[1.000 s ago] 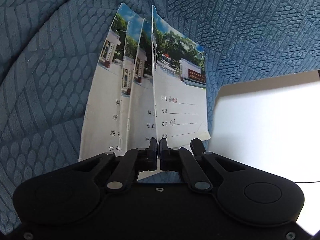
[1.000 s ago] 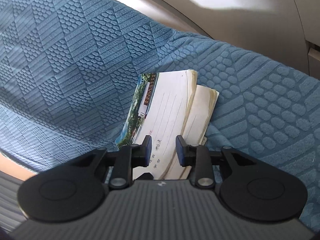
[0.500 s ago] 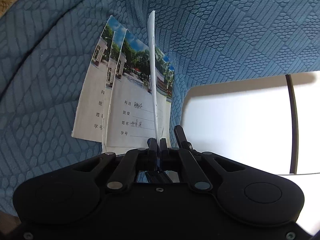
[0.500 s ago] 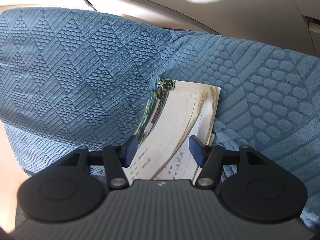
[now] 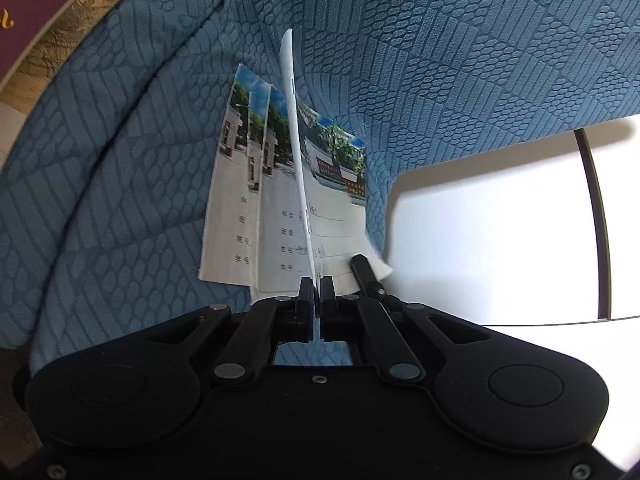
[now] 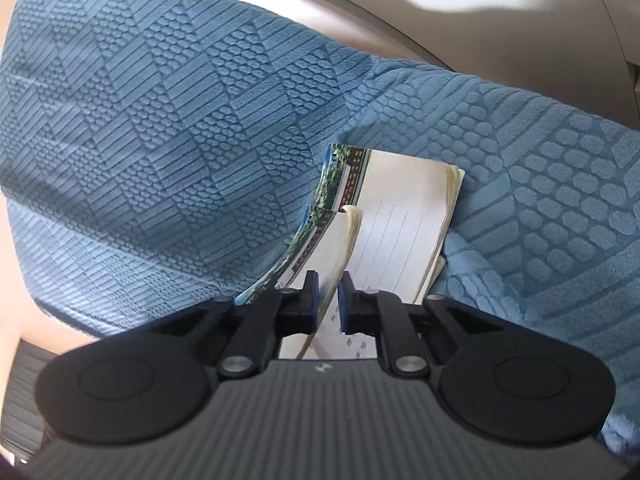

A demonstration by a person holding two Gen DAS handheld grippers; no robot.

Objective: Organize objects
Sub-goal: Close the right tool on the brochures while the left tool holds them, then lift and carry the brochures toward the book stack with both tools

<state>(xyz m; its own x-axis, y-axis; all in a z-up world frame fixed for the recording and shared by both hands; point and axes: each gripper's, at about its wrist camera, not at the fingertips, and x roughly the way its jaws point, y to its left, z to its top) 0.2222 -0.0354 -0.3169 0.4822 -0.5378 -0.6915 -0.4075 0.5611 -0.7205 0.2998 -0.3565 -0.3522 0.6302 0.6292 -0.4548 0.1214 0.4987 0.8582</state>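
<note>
Several thin exercise books with a photo cover lie overlapped on a blue textured blanket (image 5: 120,160). My left gripper (image 5: 316,284) is shut on one thin book (image 5: 296,140), which stands edge-on above two others (image 5: 232,200) lying flat. A black finger of the right gripper (image 5: 362,270) shows at their lower right corner. In the right wrist view my right gripper (image 6: 329,280) has its jaws closing on the near edge of the upper book (image 6: 332,240), which curves up off a lined book (image 6: 404,208) beneath.
A maroon book (image 5: 24,20) lies on a patterned surface at the upper left of the left wrist view. Past the blanket's edge on the right is a bright white surface (image 5: 480,220) with a dark strip (image 5: 596,200). Beige furniture (image 6: 480,0) rises behind the blanket.
My left gripper has risen with its book, which now shows edge-on. My right gripper's jaws opened wide, then came together on the upper book, now lifted off the one below.
</note>
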